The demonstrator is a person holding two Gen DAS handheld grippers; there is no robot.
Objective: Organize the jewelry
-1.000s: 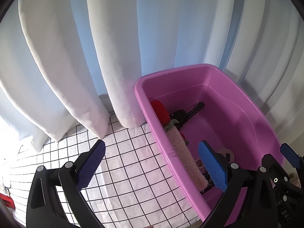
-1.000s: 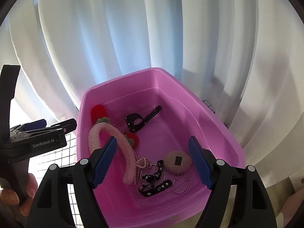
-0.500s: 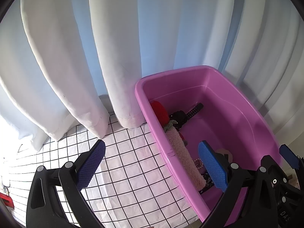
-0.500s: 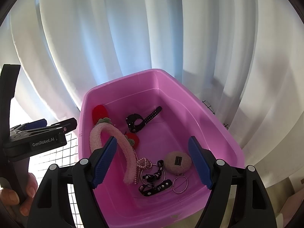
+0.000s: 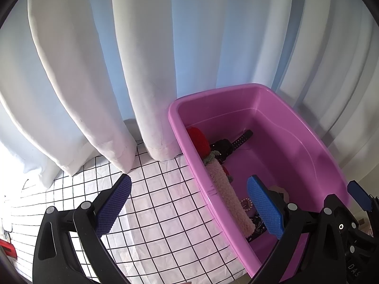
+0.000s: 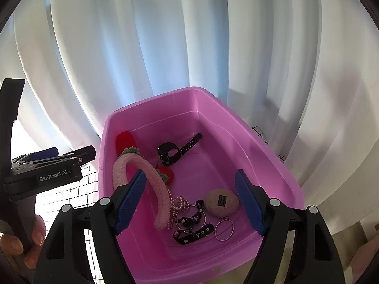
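Jewelry is seen gathered inside a pink plastic tub (image 6: 265,156) that is set on a white cloth with a black grid (image 5: 165,213), close to pale curtains (image 5: 142,59). A fluffy pink headband (image 6: 151,177) trimmed with red and green knitted strawberries (image 6: 165,174) is arched along the tub's left side. A studded black strap (image 6: 180,150) is laid near the middle of the floor. Toward the near end, a pearl bow (image 6: 178,204), a black ribbon tie (image 6: 191,217), a black band with studs (image 6: 194,233), a thin metal hoop (image 6: 223,229) and a beige round puff with a dark label (image 6: 221,202) are clustered together.

The right gripper (image 6: 189,203) is held above the tub, blue pads spread wide, nothing grasped. The left gripper (image 5: 189,208) is likewise released, straddling the tub's left wall, one pad over the cloth.
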